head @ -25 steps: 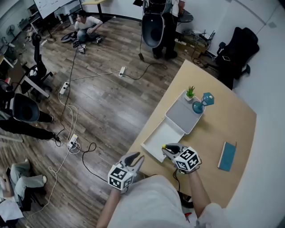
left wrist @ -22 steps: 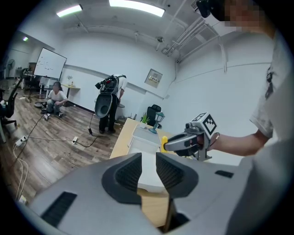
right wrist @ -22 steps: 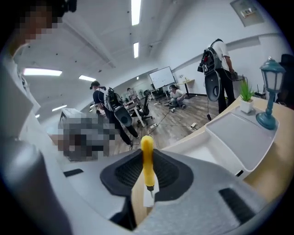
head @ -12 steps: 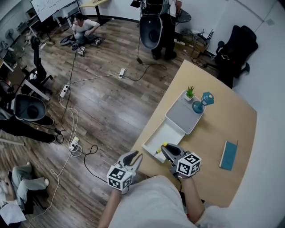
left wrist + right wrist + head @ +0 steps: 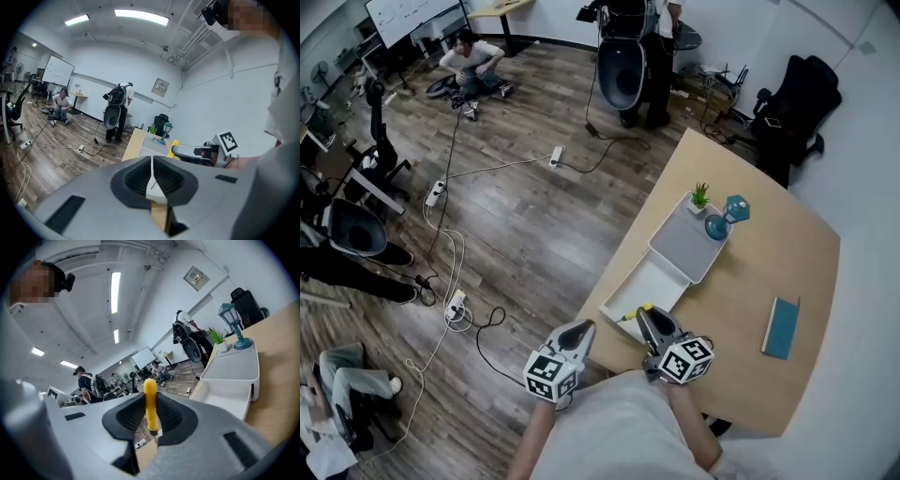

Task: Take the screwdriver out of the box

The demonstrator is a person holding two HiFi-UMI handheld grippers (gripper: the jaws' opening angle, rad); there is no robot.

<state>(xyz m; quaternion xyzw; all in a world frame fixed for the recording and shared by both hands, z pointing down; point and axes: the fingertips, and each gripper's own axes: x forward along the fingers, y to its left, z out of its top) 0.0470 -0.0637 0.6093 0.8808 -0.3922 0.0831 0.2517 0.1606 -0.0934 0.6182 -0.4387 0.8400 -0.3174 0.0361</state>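
The yellow-handled screwdriver point(image 5: 641, 307) is clamped in my right gripper point(image 5: 645, 315), above the near corner of the open white box point(image 5: 649, 281). Its thin shaft pokes out to the left over the box's edge. In the right gripper view the yellow handle point(image 5: 150, 401) stands upright between the pads of my right gripper point(image 5: 151, 414), and the white box point(image 5: 232, 392) lies beyond to the right. My left gripper point(image 5: 579, 330) hangs off the table's near-left edge, jaws together and empty. In the left gripper view my left gripper point(image 5: 152, 171) looks toward the right one holding the screwdriver point(image 5: 175, 146).
The box's grey lid point(image 5: 692, 239) lies flat behind it. A blue lantern point(image 5: 727, 216) and a small potted plant point(image 5: 700, 195) stand at the lid's far end. A teal book point(image 5: 780, 328) lies on the table point(image 5: 741, 281) at right. People, chairs and cables occupy the wooden floor at left.
My right gripper has risen and rolled, and drawn left and toward me. The yellow screwdriver now shows at its tips over the box's near corner. The left gripper has barely moved.
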